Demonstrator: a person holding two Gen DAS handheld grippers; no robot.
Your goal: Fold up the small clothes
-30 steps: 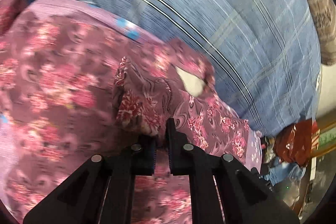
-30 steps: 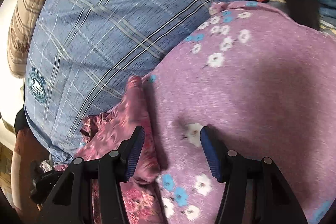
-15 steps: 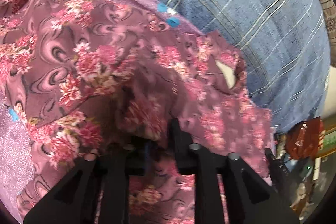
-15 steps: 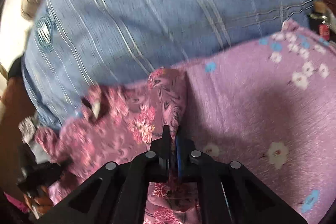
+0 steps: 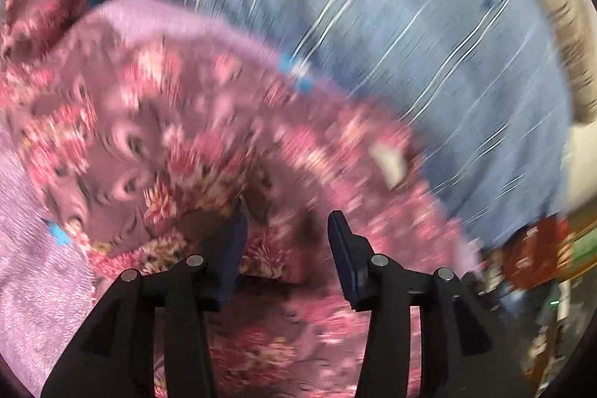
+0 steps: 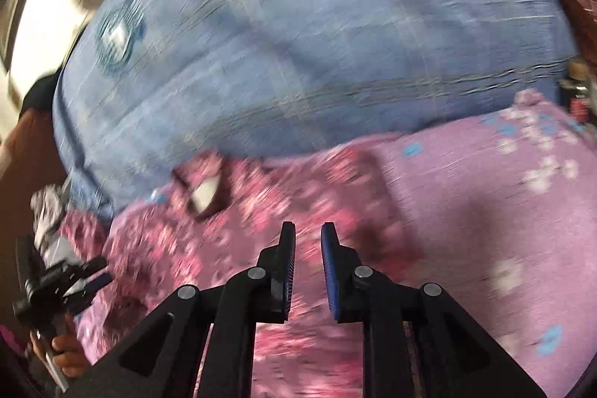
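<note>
Both views are smeared with heavy motion blur, so the floral garment (image 5: 179,144) and blue plaid sheet (image 6: 317,36) streak badly. Lighting's soft and dimmish, fisheye bends the black-vignetted edges, only the tools stay sharp.

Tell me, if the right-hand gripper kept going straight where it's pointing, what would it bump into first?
Most likely the dark pink floral garment, which lies right ahead of the right gripper; its jaws are opening with nothing pinched. Blur makes depth uncertain.

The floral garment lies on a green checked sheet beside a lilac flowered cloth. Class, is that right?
Not quite: the sheet is blue, not green, as the right wrist view shows. The floral garment does lie on it beside the lilac flowered cloth.
</note>
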